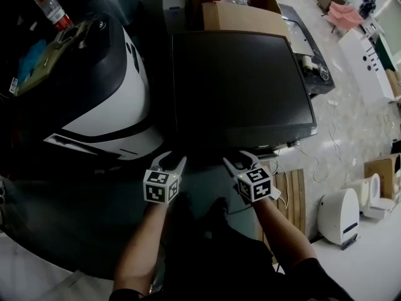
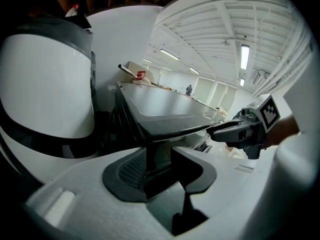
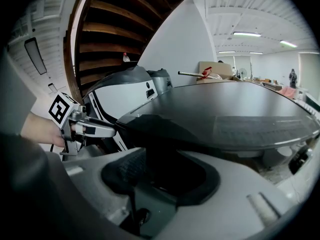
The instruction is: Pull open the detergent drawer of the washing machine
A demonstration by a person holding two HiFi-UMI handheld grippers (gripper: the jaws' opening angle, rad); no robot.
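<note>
Spread wide, the jaws of the left gripper (image 1: 170, 162) have nothing pinched between them. In the left gripper view only the shaded front left corner of the washing machine (image 1: 241, 86) shows beyond the gap. The right gripper (image 1: 241, 161) also has its jaws parted and empty, and its own view looks up at the dark lip of the washing machine's top.

Both grippers sit just in front of the washing machine's front edge. The left one is by the front left corner and the right one is before the middle of that edge. No view makes clear whether either tip touches the machine. Each gripper carries a marker cube (image 1: 161, 185) behind its jaws, and a bare forearm (image 1: 141, 243) runs back from each towards the person.

The detergent drawer cannot be made out. The washing machine's front face lies under the overhanging top, hidden from the head view and in deep shade in both gripper views.

To the left of the washing machine, close beside it, stands a rounded white and black appliance (image 1: 106, 99) with a red-capped bottle (image 1: 55, 12) near its far side. A cardboard box (image 1: 235, 14) stands behind the washing machine. A slatted wooden board (image 1: 291, 190) lies off its front right corner, and two small white units (image 1: 340, 213) stand on the pale floor further right.
</note>
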